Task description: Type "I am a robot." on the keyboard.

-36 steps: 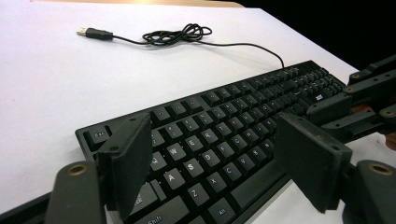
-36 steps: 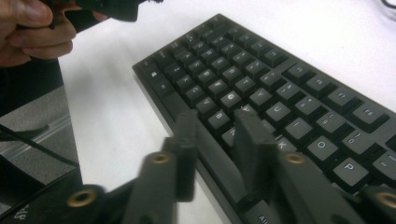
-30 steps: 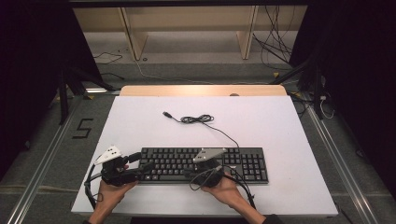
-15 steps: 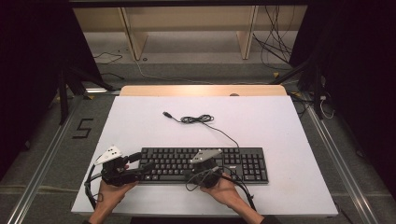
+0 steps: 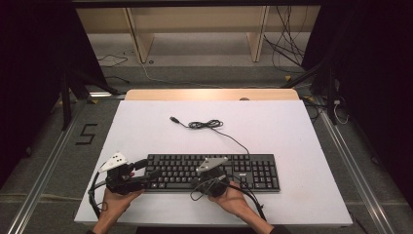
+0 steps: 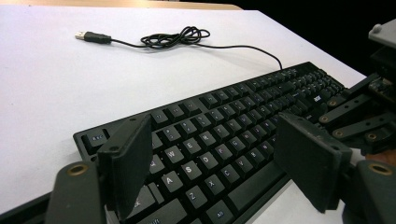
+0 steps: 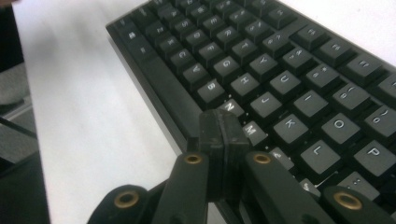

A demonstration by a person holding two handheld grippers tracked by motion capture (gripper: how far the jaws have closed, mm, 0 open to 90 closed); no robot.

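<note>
Black keyboard (image 5: 214, 171) lies flat near the front edge of the white desk (image 5: 292, 126), its long side running across. Its thin cable (image 5: 209, 125) runs from the back edge to a loose knot on the desk, ending in a USB plug (image 5: 174, 119) lying free. The left gripper (image 5: 146, 176) sits at the keyboard's left end with its fingers (image 6: 126, 163) spread wide, one over the left-hand letter keys and the other off the front edge, gripping nothing. The right gripper (image 5: 213, 171) hangs over the middle of the keyboard, its fingers (image 7: 223, 140) pressed flat together with nothing between them, their tips just above the front keys near the N and M
</note>
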